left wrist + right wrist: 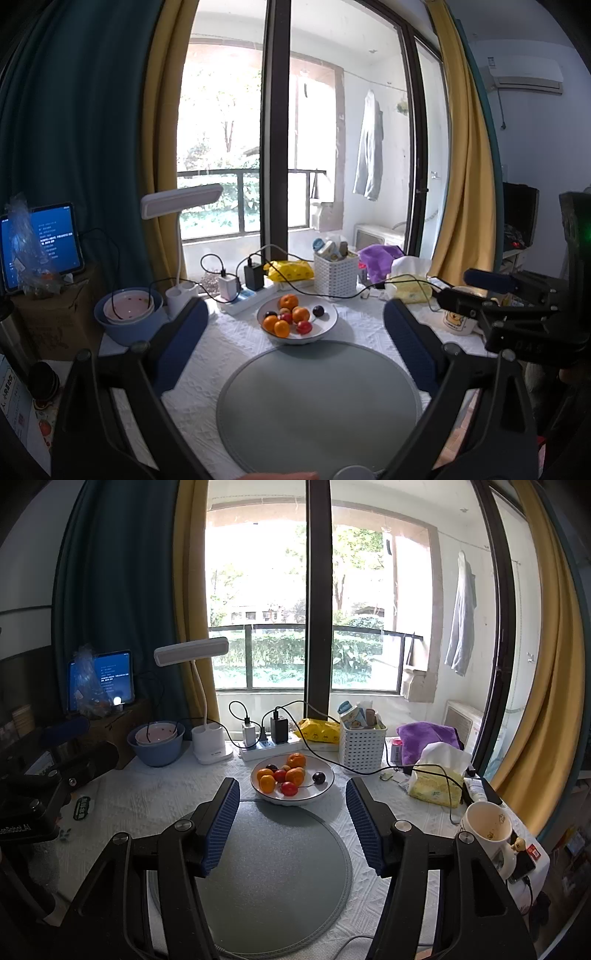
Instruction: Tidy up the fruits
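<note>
A white bowl [325, 326] [317, 795] sits at the far edge of a round grey mat [317, 406] [273, 878]. It holds several oranges [281, 328] [266, 782], red fruits [304, 327] [289, 788] and dark plums [318, 311] [318, 777]. My left gripper [295, 317] is open and empty, above the mat, short of the bowl. My right gripper [291, 794] is open and empty, its fingertips at either side of the bowl's near edge. The right gripper's body [517, 314] shows at the right of the left wrist view.
A blue bowl with a pink dish [127, 314] [157, 744] stands at the left. A desk lamp [207, 701], power strip [269, 747], white basket [362, 746], tissue pack [437, 782] and mug [487, 827] stand around the mat. A tablet [40, 243] leans at the far left.
</note>
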Action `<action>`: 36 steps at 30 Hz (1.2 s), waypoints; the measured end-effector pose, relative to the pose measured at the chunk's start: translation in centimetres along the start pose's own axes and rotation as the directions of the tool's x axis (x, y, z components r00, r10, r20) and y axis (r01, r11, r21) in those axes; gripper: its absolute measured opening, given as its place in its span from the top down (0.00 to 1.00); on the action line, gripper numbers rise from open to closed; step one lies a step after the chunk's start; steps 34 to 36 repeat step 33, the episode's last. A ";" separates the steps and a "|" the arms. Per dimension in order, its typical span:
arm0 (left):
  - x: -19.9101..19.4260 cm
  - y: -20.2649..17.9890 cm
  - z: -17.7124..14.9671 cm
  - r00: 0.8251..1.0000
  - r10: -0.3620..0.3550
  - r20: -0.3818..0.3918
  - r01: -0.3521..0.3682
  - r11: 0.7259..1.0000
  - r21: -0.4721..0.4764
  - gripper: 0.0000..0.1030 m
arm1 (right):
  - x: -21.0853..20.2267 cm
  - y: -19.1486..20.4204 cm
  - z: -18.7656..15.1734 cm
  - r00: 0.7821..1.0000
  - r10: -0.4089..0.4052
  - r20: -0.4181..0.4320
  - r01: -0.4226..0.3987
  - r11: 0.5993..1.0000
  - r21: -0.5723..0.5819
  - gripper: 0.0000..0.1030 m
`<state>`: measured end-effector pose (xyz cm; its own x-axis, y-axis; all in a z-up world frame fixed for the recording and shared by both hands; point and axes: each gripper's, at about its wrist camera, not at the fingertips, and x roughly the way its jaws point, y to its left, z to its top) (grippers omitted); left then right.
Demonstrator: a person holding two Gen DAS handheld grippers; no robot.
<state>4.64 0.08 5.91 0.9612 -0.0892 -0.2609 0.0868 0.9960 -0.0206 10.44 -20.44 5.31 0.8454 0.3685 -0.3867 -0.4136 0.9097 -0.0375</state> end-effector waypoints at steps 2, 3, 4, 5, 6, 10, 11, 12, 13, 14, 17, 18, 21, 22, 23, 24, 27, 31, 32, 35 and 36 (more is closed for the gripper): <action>0.0 0.0 0.0 1.000 -0.001 0.000 0.001 1.000 0.001 0.06 | 0.0 0.0 0.0 1.000 -0.001 0.000 0.001 1.000 -0.001 0.39; 0.0 -0.1 0.1 1.000 -0.001 0.001 0.001 1.000 0.002 0.06 | 0.0 0.0 0.0 1.000 -0.001 -0.001 0.001 1.000 0.000 0.39; 0.0 0.0 0.0 1.000 -0.002 0.001 0.002 1.000 0.001 0.06 | 0.1 0.0 -0.1 1.000 -0.002 -0.003 0.002 1.000 0.000 0.39; 0.0 0.0 0.1 1.000 -0.001 0.001 0.001 1.000 0.000 0.06 | 0.1 0.0 -0.1 1.000 -0.002 -0.004 0.002 1.000 0.001 0.39; 0.0 -0.1 0.1 1.000 0.000 0.000 0.000 1.000 0.000 0.06 | 0.1 0.0 -0.1 1.000 -0.002 -0.005 0.002 1.000 0.001 0.39; 0.0 0.0 0.0 1.000 0.000 0.001 0.000 1.000 -0.001 0.06 | 0.2 0.1 -0.2 1.000 0.001 -0.008 -0.001 1.000 0.001 0.39; 0.0 0.0 0.0 1.000 0.000 0.000 0.000 1.000 -0.001 0.06 | 0.2 0.2 -0.2 1.000 0.001 -0.009 -0.001 1.000 0.001 0.39; 0.0 -0.1 0.1 1.000 0.000 0.001 0.000 1.000 0.000 0.06 | 0.3 0.2 -0.2 1.000 0.001 -0.010 -0.001 1.000 0.001 0.39; 0.0 0.0 0.0 1.000 0.001 0.002 -0.001 1.000 0.000 0.06 | 0.3 0.2 -0.2 1.000 0.002 -0.010 -0.002 1.000 0.001 0.39; 0.0 0.0 0.0 1.000 0.000 0.002 0.000 1.000 0.000 0.06 | 0.3 0.2 -0.2 1.000 0.002 -0.010 -0.002 1.000 0.001 0.39; 0.0 0.0 0.0 1.000 0.000 0.002 0.000 1.000 0.000 0.06 | 0.3 0.2 -0.2 1.000 0.001 -0.010 -0.001 1.000 0.001 0.39; 0.0 -0.1 0.0 1.000 0.000 0.002 0.000 1.000 0.000 0.06 | 0.3 0.2 -0.2 1.000 0.001 -0.010 -0.001 1.000 0.001 0.39; 0.0 -0.1 0.1 1.000 -0.002 0.003 0.002 1.000 0.000 0.06 | 0.3 0.2 -0.2 1.000 0.001 -0.010 -0.001 1.000 0.002 0.39; 0.0 -0.1 0.1 1.000 -0.002 0.003 0.002 1.000 0.001 0.06 | 0.3 0.2 -0.2 1.000 0.002 -0.010 -0.002 1.000 0.001 0.39; 0.0 -0.1 0.1 1.000 -0.003 0.003 0.003 1.000 0.001 0.06 | 0.3 0.2 -0.1 1.000 0.002 -0.011 -0.002 1.000 0.001 0.39; -0.1 -0.2 0.1 1.000 -0.003 0.004 0.003 1.000 0.002 0.06 | 0.3 0.2 -0.2 1.000 0.002 -0.011 -0.002 1.000 0.001 0.39; -0.1 -0.3 0.1 1.000 -0.005 0.003 0.005 1.000 0.003 0.06 | 0.3 0.2 -0.1 1.000 0.001 -0.011 -0.001 1.000 0.002 0.39; -0.1 -0.3 0.1 1.000 -0.013 0.002 0.013 1.000 0.002 0.06 | 0.3 0.1 -0.2 1.000 0.000 -0.014 0.001 1.000 0.003 0.39; -0.1 -0.3 0.1 1.000 -0.015 0.003 0.015 1.000 0.004 0.06 | 0.4 0.0 -0.2 1.000 -0.001 -0.016 0.001 1.000 0.002 0.39; 0.0 -0.4 0.0 1.000 -0.017 0.003 0.017 1.000 0.006 0.06 | 0.5 0.0 -0.2 1.000 0.000 -0.018 0.001 1.000 0.001 0.39; 0.0 -0.4 0.0 1.000 -0.017 0.003 0.017 1.000 0.006 0.06 | 0.5 0.0 -0.2 1.000 0.000 -0.018 0.001 1.000 0.001 0.39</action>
